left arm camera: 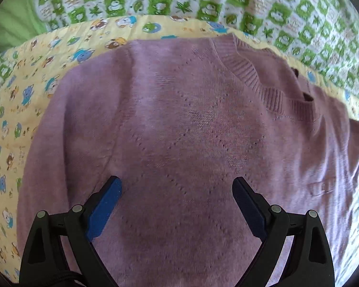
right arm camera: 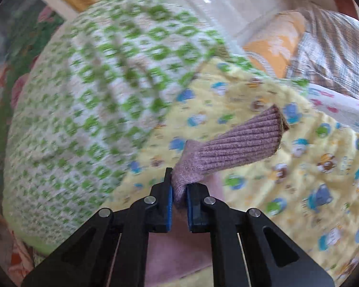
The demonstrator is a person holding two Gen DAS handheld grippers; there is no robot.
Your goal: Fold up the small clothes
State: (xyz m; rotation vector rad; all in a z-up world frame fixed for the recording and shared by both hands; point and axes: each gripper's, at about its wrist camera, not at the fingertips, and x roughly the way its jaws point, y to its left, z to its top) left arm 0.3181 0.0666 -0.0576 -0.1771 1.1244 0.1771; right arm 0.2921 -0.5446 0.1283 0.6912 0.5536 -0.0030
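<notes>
A small mauve knitted sweater (left arm camera: 179, 131) lies flat, front up, on a yellow cartoon-print cloth (left arm camera: 19, 129), its ribbed neckline (left arm camera: 249, 76) toward the upper right. My left gripper (left arm camera: 177, 191) is open and empty, hovering over the sweater's chest. My right gripper (right arm camera: 179, 191) is shut on the sweater's sleeve (right arm camera: 227, 148) just behind its ribbed cuff (right arm camera: 275, 122), which sticks up and to the right above the yellow cloth (right arm camera: 299, 167).
A green-and-white checked blanket (left arm camera: 203, 0) covers the bed beyond the yellow cloth, and it also shows in the right wrist view (right arm camera: 95, 95). A plaid fabric (right arm camera: 335, 55) and an orange cushion (right arm camera: 275, 45) lie at the far right.
</notes>
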